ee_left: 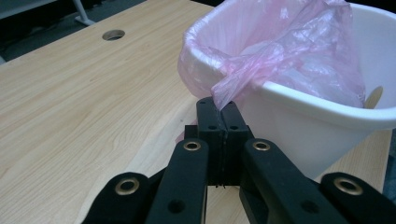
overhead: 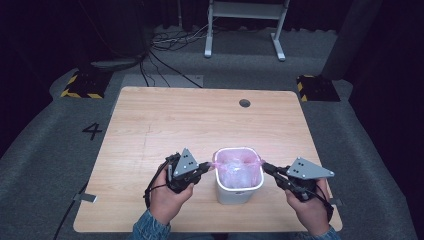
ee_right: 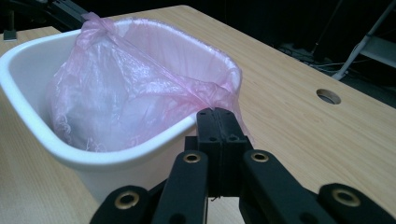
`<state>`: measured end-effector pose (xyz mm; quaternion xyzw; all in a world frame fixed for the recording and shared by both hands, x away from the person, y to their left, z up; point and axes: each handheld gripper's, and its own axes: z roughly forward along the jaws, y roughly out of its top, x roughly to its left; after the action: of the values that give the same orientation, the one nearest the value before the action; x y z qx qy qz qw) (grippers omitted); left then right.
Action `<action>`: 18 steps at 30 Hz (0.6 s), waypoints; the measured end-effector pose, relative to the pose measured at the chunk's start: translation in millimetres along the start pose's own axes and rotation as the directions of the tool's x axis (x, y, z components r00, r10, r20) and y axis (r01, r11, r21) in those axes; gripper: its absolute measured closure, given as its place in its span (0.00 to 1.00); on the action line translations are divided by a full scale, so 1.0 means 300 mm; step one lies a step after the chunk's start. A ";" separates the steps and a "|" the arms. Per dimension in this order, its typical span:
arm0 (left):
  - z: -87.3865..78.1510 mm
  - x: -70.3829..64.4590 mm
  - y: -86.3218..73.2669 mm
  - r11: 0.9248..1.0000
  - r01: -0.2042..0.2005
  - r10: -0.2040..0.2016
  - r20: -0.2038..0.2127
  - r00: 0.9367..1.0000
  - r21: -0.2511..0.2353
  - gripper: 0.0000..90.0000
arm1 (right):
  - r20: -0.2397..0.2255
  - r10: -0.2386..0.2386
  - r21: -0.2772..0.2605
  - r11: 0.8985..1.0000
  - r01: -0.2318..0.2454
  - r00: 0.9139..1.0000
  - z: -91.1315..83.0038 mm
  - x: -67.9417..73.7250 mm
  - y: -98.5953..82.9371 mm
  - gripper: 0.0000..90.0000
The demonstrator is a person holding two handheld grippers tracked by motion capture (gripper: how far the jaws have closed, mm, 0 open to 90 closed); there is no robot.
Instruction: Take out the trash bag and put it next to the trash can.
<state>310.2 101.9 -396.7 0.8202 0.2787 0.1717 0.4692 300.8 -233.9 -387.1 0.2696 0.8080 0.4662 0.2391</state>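
Step in hand: I read this as fitting the pink bin liner over the rim of the small white bin — both ends of the bag's mouth are pinched and drawn outward at once.

Left gripper: jaws pressed fully together, a twist of the liner's edge caught between them, just outside the bin's near-left corner.

Right gripper: jaws likewise closed tight, holding the liner's hem at the opposite rim; how much film sits between the pads I can't quite make out, since the jaws hide it.

Where the bin is: on the wooden table, near my edge and a little right of centre, between the two grippers, upright with its mouth facing up.

Liner's lie: mostly slumped inside the bin, folded over the far rim in the right gripper view, while the near rim is bare white plastic.

Axis: the stretched mouth of the bag runs left to right across the table, gripper to gripper; the bin's opening looks roughly square, so I'd call no long side.

Next move, as I judge it: lift both pinches a touch, spread them apart, then lower the hem outside the uncovered rim — evenly, or the thin film may tear or tug the light bin sideways.
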 end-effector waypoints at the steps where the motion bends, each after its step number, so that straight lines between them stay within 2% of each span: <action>1: 0.000 0.000 0.000 1.000 0.000 0.000 0.000 1.000 0.000 0.99 | 0.001 0.002 0.000 1.000 -0.002 1.000 -0.005 0.000 -0.001 0.97; 4: -0.025 -0.005 0.003 1.000 0.024 -0.024 -0.009 1.000 -0.016 0.95 | 0.049 -0.006 -0.032 0.999 0.007 0.999 -0.041 0.005 0.001 0.74; 6: -0.039 -0.006 0.002 0.999 0.031 -0.031 -0.010 0.999 -0.025 0.92 | 0.062 -0.006 -0.057 0.998 0.010 0.998 -0.077 0.006 0.001 0.69; 9: -0.055 -0.008 -0.001 0.999 0.035 -0.035 -0.010 0.999 -0.035 0.88 | 0.062 -0.002 -0.072 0.997 0.006 0.998 -0.128 0.015 -0.004 0.69; 12: -0.058 -0.011 -0.001 0.999 0.030 -0.031 -0.018 0.999 -0.038 0.82 | 0.039 0.002 -0.046 0.999 0.000 0.999 -0.151 0.033 -0.019 0.74; 14: -0.053 -0.014 0.000 0.999 0.026 -0.027 -0.019 0.999 -0.038 0.77 | 0.015 0.003 -0.010 1.000 -0.003 1.000 -0.146 0.049 -0.031 0.81; 16: -0.048 -0.016 0.001 0.999 0.022 -0.023 -0.020 1.000 -0.034 0.78 | -0.009 0.000 0.032 0.999 0.000 1.000 -0.125 0.064 -0.044 0.87; 18: -0.044 -0.016 0.001 0.999 0.024 -0.025 -0.026 0.999 -0.021 0.84 | -0.022 -0.003 0.072 0.997 0.005 1.000 -0.092 0.071 -0.059 0.92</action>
<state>299.4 107.8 -390.0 0.8094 0.2930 0.1796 0.4762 263.8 -244.6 -393.2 0.2711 0.8274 0.4393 0.2212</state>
